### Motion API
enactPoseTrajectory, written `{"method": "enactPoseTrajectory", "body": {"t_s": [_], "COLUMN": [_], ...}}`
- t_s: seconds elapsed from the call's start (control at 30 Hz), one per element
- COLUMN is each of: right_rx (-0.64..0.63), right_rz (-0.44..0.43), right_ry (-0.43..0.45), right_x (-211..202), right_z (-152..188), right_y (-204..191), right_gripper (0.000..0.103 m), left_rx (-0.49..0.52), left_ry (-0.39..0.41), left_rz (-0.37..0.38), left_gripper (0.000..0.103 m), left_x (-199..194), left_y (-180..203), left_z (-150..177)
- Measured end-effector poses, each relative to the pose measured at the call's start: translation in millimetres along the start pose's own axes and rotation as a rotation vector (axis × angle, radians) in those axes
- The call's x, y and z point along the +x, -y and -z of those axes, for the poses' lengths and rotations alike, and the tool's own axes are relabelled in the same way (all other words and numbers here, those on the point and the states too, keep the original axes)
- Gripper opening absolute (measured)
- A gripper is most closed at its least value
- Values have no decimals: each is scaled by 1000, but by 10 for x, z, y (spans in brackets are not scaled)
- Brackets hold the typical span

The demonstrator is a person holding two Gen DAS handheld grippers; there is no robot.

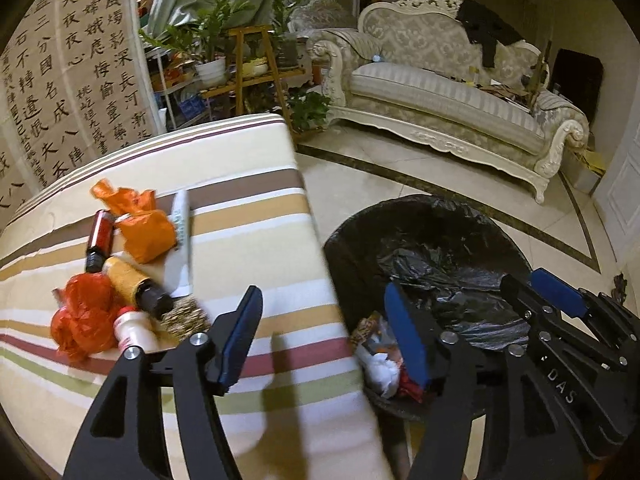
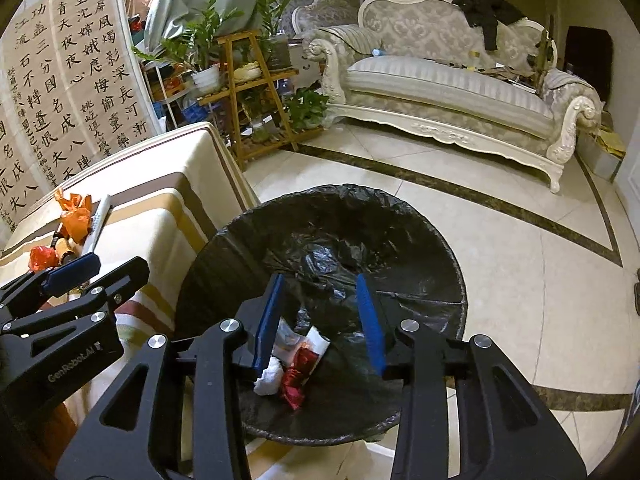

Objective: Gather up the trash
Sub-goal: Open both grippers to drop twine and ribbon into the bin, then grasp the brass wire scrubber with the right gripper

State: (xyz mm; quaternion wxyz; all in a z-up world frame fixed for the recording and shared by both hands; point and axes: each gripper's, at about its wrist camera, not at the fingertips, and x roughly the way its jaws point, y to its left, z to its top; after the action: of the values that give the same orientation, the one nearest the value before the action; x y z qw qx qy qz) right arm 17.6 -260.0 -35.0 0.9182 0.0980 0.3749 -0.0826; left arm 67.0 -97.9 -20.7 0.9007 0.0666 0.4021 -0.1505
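step: drop into bin [image 2: 320, 240] | left tongs [image 1: 324, 336] released, empty | right tongs [image 2: 320, 320] released, empty over bin | trash [image 1: 120, 272] left on counter [image 1: 260, 216] | next: reach back, grasp bottle [image 1: 134, 284]

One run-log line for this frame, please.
left gripper open, empty | right gripper open, empty, over bin | trash in bin | trash pile on table

Dim, warm indoor light; fisheye-warped, dark-vignetted edges.
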Motion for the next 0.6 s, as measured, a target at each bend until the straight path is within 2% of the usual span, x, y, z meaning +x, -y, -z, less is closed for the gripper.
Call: {"method": "enactPoseTrajectory", "body": {"t_s": [0.13, 0.6], "right_rx": [-12, -117], "right_rz": [-19, -141], "right_ry": [4, -16], "right_x": [-44, -112], "right_z": [1, 75], "right_y": [-109, -832], "right_gripper": [42, 42], "left_rx": [-24, -139], "left_ry": [1, 17], "left_rz": [-21, -157], "left_gripper": [67, 68], "left_x": [-109, -452], "left_y": [-145, -953], "left_z": [53, 274]}}
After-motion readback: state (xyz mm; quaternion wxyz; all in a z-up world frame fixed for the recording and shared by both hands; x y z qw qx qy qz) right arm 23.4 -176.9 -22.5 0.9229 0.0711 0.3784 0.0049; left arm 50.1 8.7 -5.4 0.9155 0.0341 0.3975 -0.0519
